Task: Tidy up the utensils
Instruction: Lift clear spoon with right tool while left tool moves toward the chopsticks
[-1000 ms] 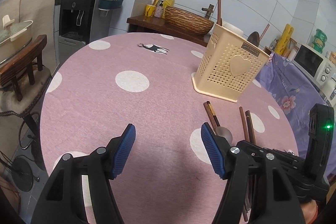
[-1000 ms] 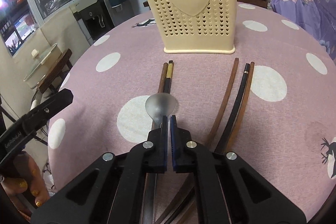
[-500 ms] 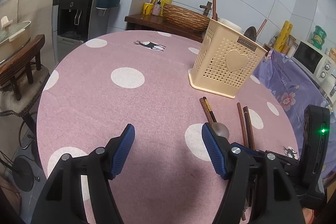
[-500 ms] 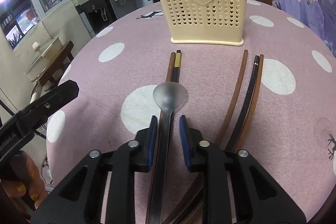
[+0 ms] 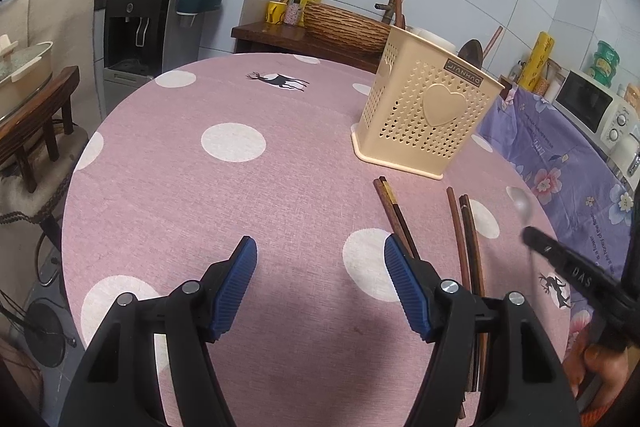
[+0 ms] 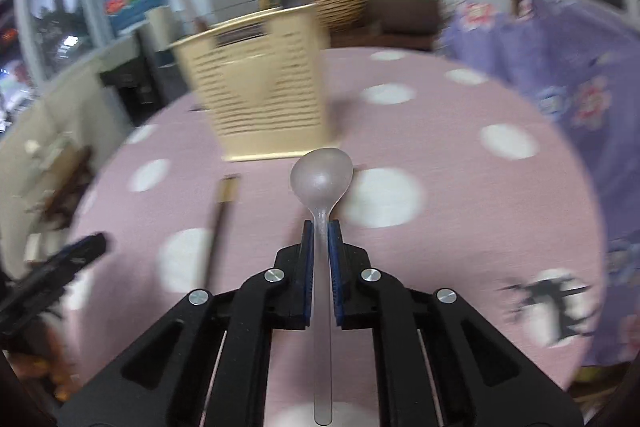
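Observation:
A clear plastic spoon (image 6: 322,175) sticks out forward from my right gripper (image 6: 321,227), whose blue pads are closing tight on its handle; it is lifted off the pink dotted tablecloth (image 5: 200,207). In the left wrist view the spoon (image 5: 520,205) hangs at the right, above the cloth, at the tip of the right gripper (image 5: 534,237). The cream perforated utensil holder (image 5: 428,115) (image 6: 264,99) stands upright behind it. A pair of brown chopsticks (image 5: 394,211) and three more (image 5: 466,239) lie in front of the holder. My left gripper (image 5: 320,255) hovers open and empty over the cloth.
A purple floral cloth (image 5: 560,163) covers a surface to the right, with a microwave (image 5: 592,103) behind. A water dispenser (image 5: 136,23) and a wooden stand with a pot (image 5: 24,99) are at the left. A dark spoon and sticks stand in the holder.
The right gripper opened around the spoon's handle, closed on it, and lifted the spoon up and to the right. The left gripper stayed open in place.

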